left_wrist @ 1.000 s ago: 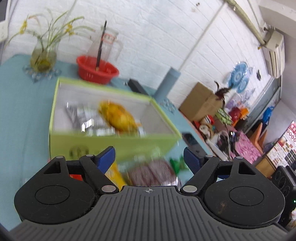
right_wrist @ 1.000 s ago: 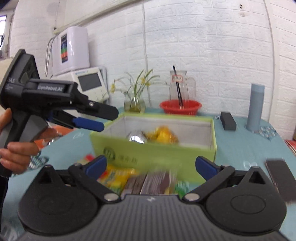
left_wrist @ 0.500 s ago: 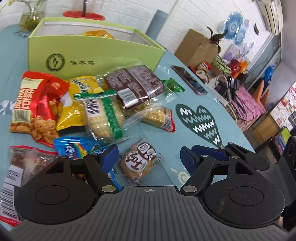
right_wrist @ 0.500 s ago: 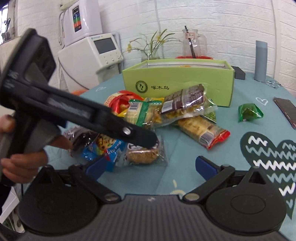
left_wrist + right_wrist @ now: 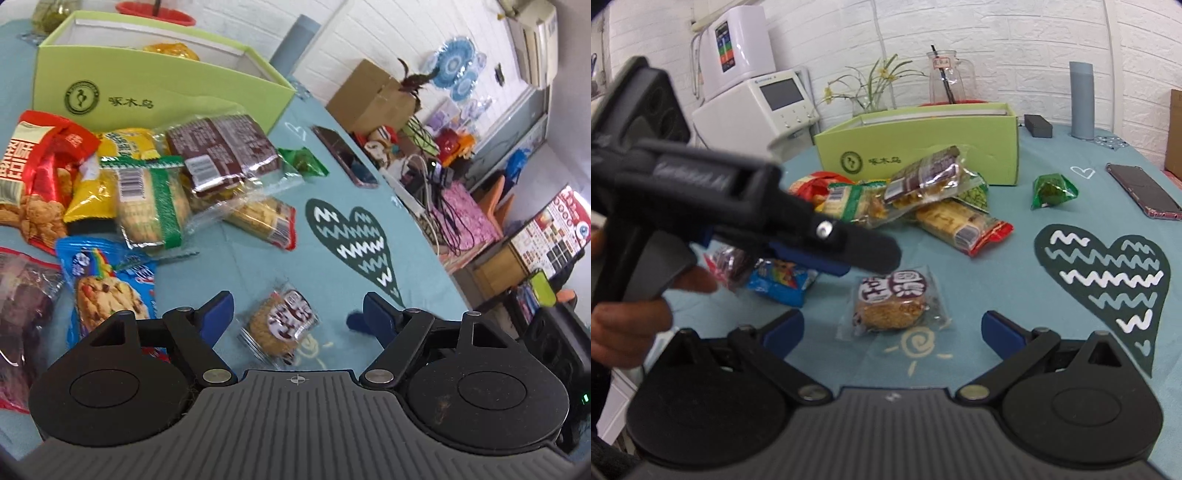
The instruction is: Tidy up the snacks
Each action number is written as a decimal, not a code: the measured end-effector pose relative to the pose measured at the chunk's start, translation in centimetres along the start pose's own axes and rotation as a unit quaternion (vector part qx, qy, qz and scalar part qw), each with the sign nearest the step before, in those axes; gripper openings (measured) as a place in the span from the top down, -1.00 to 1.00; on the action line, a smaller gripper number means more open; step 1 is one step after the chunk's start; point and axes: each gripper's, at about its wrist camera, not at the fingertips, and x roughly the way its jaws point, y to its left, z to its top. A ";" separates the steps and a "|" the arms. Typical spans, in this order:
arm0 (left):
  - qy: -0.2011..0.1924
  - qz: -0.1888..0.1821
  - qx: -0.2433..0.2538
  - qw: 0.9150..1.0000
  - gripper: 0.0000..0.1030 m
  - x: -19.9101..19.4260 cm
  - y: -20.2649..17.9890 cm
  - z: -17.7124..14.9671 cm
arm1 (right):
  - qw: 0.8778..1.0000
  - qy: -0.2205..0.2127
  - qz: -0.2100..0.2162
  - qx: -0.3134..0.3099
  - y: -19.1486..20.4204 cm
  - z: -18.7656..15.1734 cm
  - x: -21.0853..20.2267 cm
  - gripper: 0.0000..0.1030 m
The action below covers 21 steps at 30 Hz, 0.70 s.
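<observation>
A round cake in a clear wrapper (image 5: 282, 325) lies on the teal cloth between the open jaws of my left gripper (image 5: 298, 312). It also shows in the right wrist view (image 5: 895, 301), just ahead of my open, empty right gripper (image 5: 893, 326). The left gripper (image 5: 849, 254) shows there from the side, low over the cake. A heap of snack packets (image 5: 155, 177) lies before the open green box (image 5: 155, 96), which holds a yellow packet (image 5: 171, 50). A green packet (image 5: 1052, 190) lies apart.
A phone (image 5: 1143, 190) lies at the table's right edge. A grey cylinder (image 5: 1082, 99), a black block (image 5: 1038, 125), a glass jug (image 5: 947, 79), a red bowl (image 5: 155, 11) and a flower vase (image 5: 870, 96) stand behind the box. White appliances (image 5: 757, 92) stand left.
Both grippers have dropped from the box down to the table front. The left gripper has shifted right, so the round cake now lies between its jaws.
</observation>
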 end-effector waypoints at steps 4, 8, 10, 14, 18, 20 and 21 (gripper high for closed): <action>0.022 -0.026 -0.016 0.999 -0.24 1.7 1.1 1.3 | 0.999 0.009 0.033 -0.001 0.9 0.1 0.7 -0.98; 0.060 -0.053 -0.019 0.997 -0.20 2.9 1.1 0.8 | 0.999 0.019 0.027 -0.012 1.0 1.0 2.7 -0.98; 0.058 -0.048 -0.005 0.997 -0.22 2.3 0.6 0.2 | 0.999 0.020 0.031 -0.022 1.0 1.6 3.6 -0.99; 0.033 -0.027 -0.019 0.999 -0.23 0.7 1.4 0.3 | 0.998 0.019 0.030 -0.057 1.9 2.0 3.7 -0.98; 0.034 -0.028 -0.037 0.998 -0.23 1.0 2.2 0.9 | 0.999 0.007 -0.010 -0.051 2.1 1.5 3.1 -0.97; 0.044 -0.027 -0.032 0.998 -0.20 1.7 1.9 0.9 | 0.998 0.006 -0.028 -0.047 2.3 1.2 3.3 -0.87; 0.048 -0.027 -0.028 0.998 -0.19 2.0 1.7 0.7 | 0.998 0.007 -0.037 -0.046 2.4 1.0 3.5 -0.69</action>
